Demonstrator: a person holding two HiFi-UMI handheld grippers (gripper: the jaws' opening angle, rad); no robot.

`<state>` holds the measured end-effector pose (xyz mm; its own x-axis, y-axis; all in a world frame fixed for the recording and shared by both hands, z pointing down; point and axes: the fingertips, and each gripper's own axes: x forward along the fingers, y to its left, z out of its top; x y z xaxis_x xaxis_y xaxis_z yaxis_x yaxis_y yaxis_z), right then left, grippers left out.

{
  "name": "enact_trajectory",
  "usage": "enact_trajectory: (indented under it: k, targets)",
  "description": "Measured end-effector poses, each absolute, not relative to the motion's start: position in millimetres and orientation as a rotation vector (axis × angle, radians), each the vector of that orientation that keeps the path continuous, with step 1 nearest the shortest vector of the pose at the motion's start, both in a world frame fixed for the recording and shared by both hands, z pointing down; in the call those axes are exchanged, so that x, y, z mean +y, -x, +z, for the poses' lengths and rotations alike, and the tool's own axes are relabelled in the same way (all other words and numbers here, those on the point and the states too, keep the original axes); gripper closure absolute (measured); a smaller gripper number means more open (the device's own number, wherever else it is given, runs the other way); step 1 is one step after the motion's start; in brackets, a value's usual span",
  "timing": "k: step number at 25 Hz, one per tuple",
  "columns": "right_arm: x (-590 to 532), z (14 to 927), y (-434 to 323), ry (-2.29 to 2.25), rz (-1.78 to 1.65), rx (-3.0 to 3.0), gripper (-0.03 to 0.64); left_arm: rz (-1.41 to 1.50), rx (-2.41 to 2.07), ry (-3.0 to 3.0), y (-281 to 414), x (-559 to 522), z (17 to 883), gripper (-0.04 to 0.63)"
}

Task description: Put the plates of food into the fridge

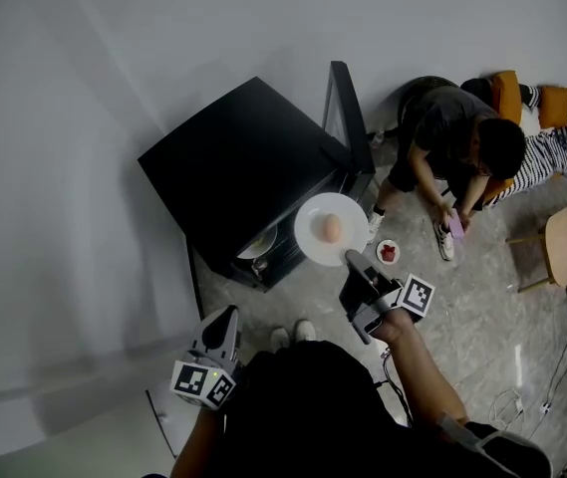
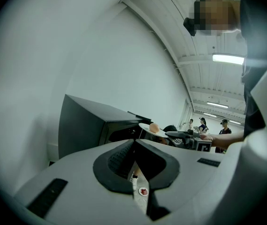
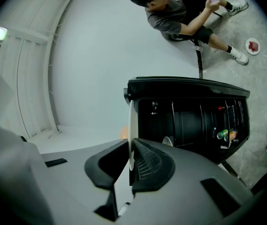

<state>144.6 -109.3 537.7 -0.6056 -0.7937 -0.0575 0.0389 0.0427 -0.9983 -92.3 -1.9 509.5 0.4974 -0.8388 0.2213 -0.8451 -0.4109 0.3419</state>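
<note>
Nearest the head camera is the wearer's dark top, with an arm reaching out on each side. On the right, the right gripper [image 1: 352, 258] is clenched on the rim of a white plate [image 1: 313, 242], its pads pressing the edge from both sides. A round, peach-coloured piece of food [image 1: 331, 228] sits on this plate. The plate is held level in the air just in front of the open black fridge [image 1: 233, 157], whose door [image 1: 348, 118] stands swung out to the right. Inside the fridge, another pale plate [image 1: 260, 244] rests on a lower shelf. On the left, well apart from the plate, the left gripper [image 1: 227, 316] has its jaws closed tip to tip with nothing between them. On the grey floor [image 1: 482, 307] beside the fridge door lies a small plate of red food [image 1: 388, 252]. Just beyond it a seated person [image 1: 457, 132] bends over a phone.
</note>
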Motion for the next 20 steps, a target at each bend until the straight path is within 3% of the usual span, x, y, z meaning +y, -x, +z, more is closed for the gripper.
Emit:
enact_trajectory:
  k: [20]
  targets:
    - [-153.2,617.0,-138.0,0.878,-1.721,1.691,0.568,0.067,-1.413,-2.318,99.5,-16.3,511.0,0.571]
